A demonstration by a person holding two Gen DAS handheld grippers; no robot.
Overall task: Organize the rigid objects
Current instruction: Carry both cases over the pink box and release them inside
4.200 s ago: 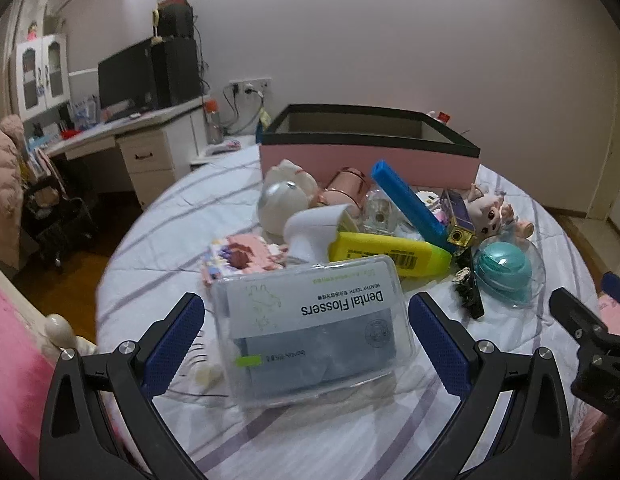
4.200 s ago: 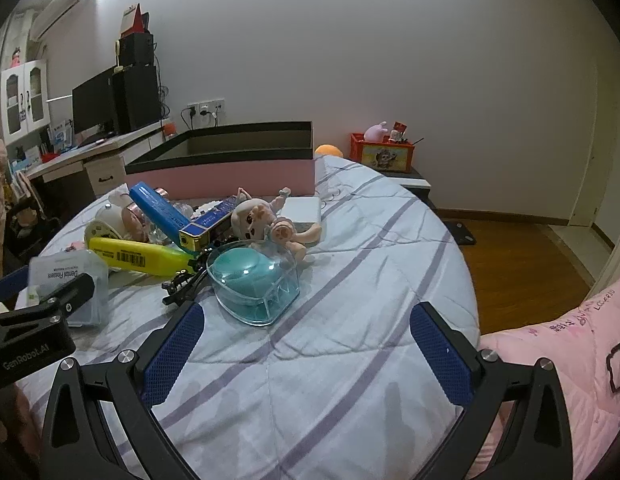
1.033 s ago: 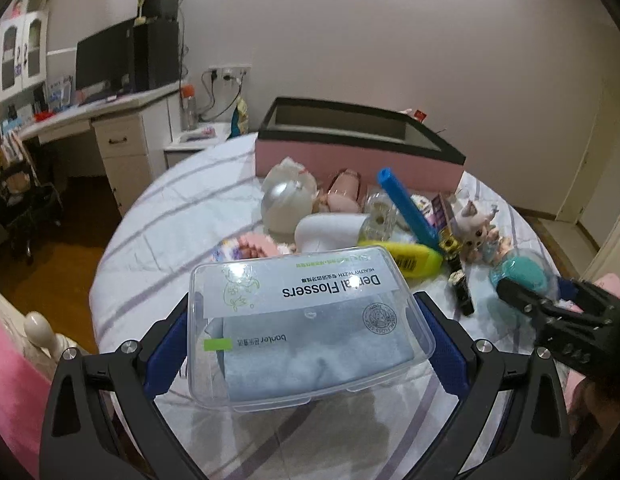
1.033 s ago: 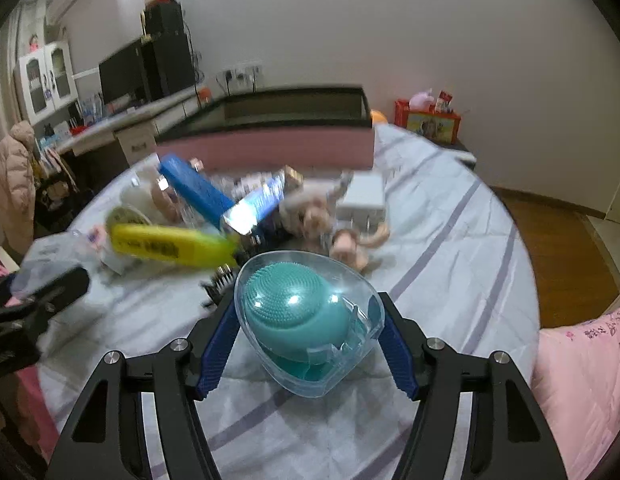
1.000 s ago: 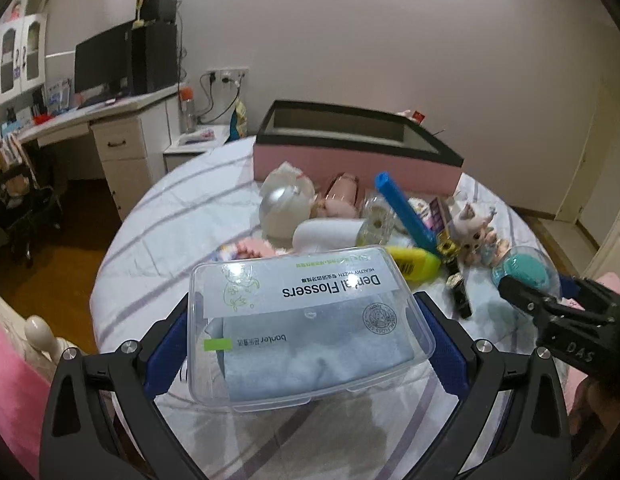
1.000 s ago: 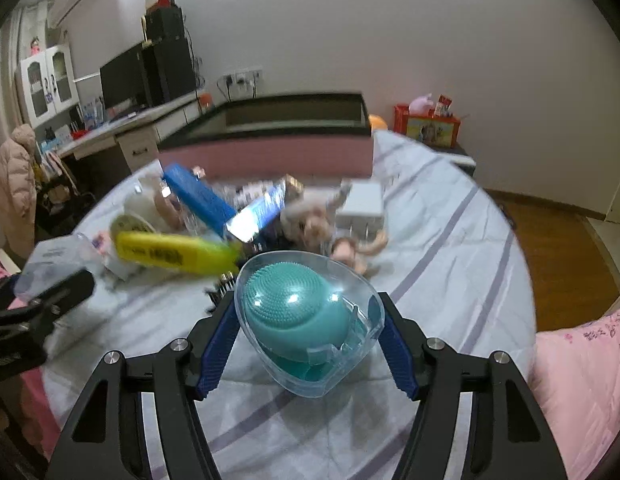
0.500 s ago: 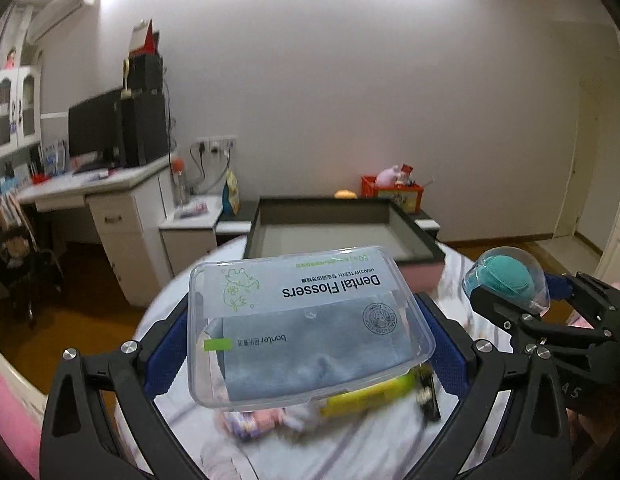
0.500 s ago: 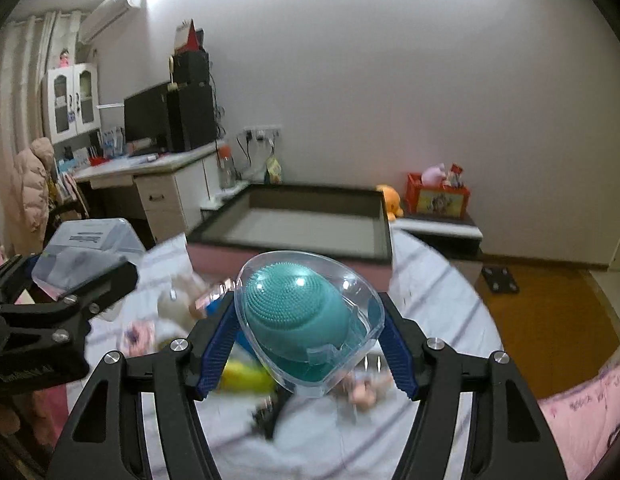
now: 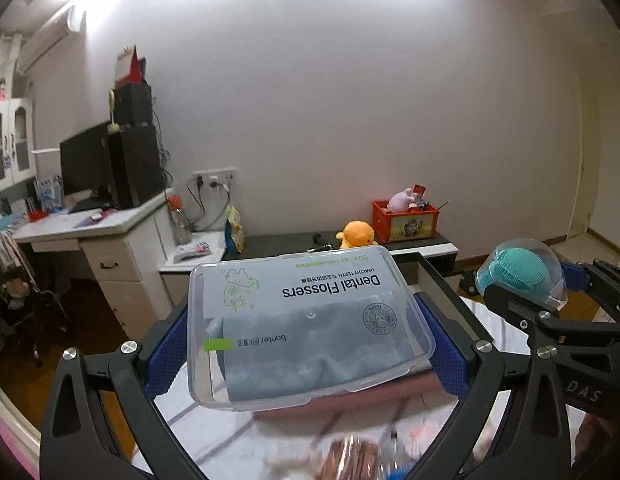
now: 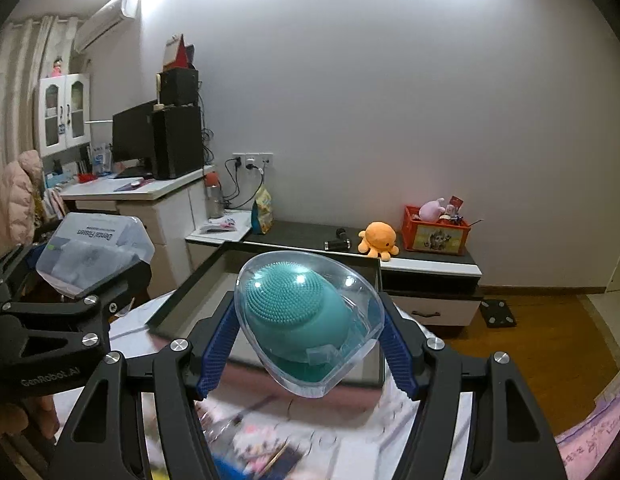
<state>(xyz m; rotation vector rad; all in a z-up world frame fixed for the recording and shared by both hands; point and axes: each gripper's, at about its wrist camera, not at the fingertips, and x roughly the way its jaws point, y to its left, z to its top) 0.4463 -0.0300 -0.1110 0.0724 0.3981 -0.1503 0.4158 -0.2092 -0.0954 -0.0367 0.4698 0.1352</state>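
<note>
My left gripper [image 9: 306, 340] is shut on a clear plastic Dental Flossers box [image 9: 306, 320] and holds it high in the air. My right gripper [image 10: 306, 332] is shut on a clear dome case with a teal silicone brush [image 10: 302, 312] inside. Both are raised above the bed, in front of the pink storage box with a dark rim [image 10: 214, 272], whose inside looks bare where it shows. The box shows partly behind the flossers box in the left wrist view [image 9: 450, 292]. The right gripper [image 9: 550, 312] is to the right of the left one.
Blurred loose items [image 10: 262, 440] lie on the striped bed cover below the grippers. Behind the storage box stand a low dark cabinet [image 10: 430, 272] with an orange plush and a red crate, and a white desk [image 10: 150, 200] with a monitor at the left.
Both grippers have closed on their objects, lifted them off the bed and carried them up and forward toward the pink box, which now sits low in both views.
</note>
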